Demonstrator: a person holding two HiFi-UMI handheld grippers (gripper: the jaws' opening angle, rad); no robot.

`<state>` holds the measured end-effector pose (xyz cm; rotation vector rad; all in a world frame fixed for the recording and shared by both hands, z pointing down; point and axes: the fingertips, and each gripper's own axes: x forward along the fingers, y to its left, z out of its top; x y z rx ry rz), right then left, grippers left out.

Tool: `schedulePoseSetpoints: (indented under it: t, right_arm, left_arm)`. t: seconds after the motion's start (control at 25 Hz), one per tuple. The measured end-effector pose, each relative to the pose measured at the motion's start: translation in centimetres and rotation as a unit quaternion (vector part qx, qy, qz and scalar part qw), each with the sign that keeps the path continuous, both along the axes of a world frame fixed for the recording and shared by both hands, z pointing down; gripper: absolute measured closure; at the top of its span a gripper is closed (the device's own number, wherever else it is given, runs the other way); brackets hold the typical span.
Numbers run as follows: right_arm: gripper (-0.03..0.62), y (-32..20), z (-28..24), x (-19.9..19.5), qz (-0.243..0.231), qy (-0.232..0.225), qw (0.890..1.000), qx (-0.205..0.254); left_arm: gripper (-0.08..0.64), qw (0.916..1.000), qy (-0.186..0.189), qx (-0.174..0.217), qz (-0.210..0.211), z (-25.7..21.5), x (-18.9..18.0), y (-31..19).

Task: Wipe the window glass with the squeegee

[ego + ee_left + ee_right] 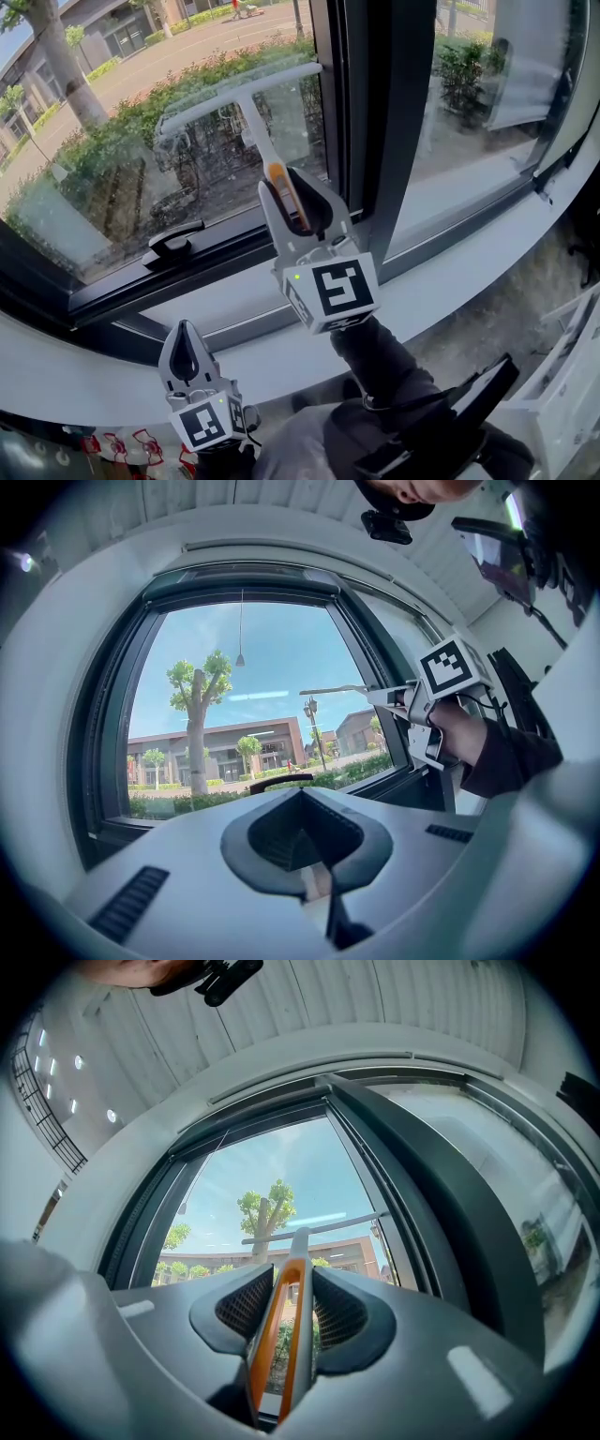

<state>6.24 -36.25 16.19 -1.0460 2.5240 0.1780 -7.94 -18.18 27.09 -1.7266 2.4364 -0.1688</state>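
Slippage was my chief worry: the fingers of my right gripper [284, 187] were clamped on the squeegee [255, 117] only near the low end of its thin orange-and-grey handle, with the long blade [234, 92] far out at about 11 o'clock from them, seemingly against the window glass [103, 169]. Pressing hard through so long a lever could have twisted the handle between the fingers, tilting the blade so that one end lifted and left a streak. A pull toward 6 o'clock would have brought the blade down toward the black window handle [172, 246], at about 7 o'clock from it, where one end might have snagged. Its right end also sat just beside the dark frame [361, 112] at 3 o'clock and could have scraped it. My left gripper [185, 328] hung low over the white sill [75, 375], at 7 o'clock from the right one, its fingers together on nothing, so it offered no support if the tool slipped.
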Motion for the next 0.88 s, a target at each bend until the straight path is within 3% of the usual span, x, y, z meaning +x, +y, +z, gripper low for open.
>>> schedulePoseSetpoints:
  t: [0.88]
  right_arm:
    - [0.462,0.1,3.6,0.0,-0.003,0.015,0.999,-0.029]
  left_arm:
    - [0.561,0.9999,-0.001,-0.011,0.010,0.7,0.7,-0.4]
